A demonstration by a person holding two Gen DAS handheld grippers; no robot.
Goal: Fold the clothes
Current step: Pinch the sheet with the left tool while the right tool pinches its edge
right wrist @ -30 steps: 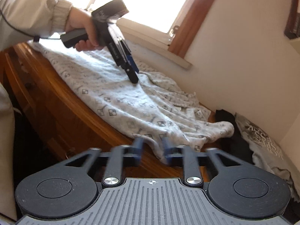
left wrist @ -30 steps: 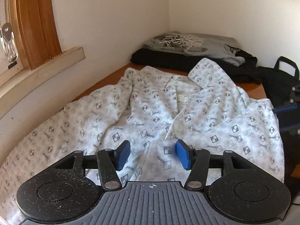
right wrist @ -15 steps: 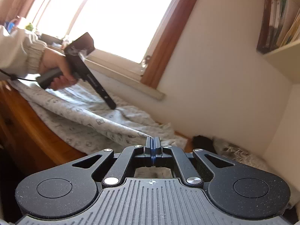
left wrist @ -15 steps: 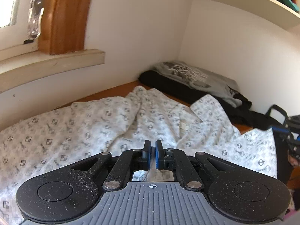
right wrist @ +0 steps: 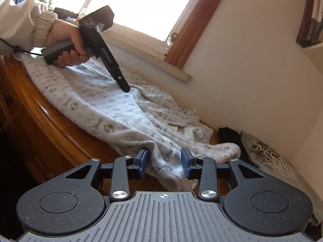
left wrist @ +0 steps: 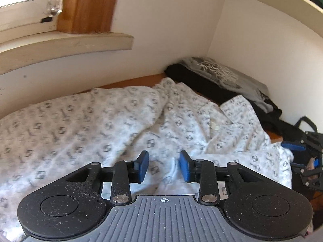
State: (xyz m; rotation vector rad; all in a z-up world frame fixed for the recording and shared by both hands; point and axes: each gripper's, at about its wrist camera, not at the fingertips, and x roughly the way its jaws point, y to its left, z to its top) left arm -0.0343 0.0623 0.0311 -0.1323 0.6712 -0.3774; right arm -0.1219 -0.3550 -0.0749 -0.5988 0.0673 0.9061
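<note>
A white pyjama top [left wrist: 113, 121] printed with small grey squares lies spread and rumpled on a wooden desk [left wrist: 131, 82]. My left gripper [left wrist: 164, 167] hovers low over its near part, blue pads apart and jaws opening, nothing pinched between them. In the right wrist view a hand holds that left gripper [right wrist: 126, 88] tilted down above the pyjama top [right wrist: 105, 111]. My right gripper [right wrist: 164, 165] sits at the desk's corner, jaws opening. A hanging fold of the garment shows between its pads, which do not press on it. The right gripper [left wrist: 302, 153] also shows at the left view's right edge.
A folded grey printed T-shirt [left wrist: 222, 74] rests on black clothes in the corner, against the walls. A window sill [left wrist: 70, 44] runs above the desk's far side. A black bag [left wrist: 306, 125] stands at the right. The desk's rounded front edge [right wrist: 50, 125] drops off; books [right wrist: 310, 16] fill a shelf.
Both grippers snapped shut half a second ago and now stand apart again. The left gripper has rolled and shifted sideways over the garment. The right gripper's view has dropped back toward the desk's corner.
</note>
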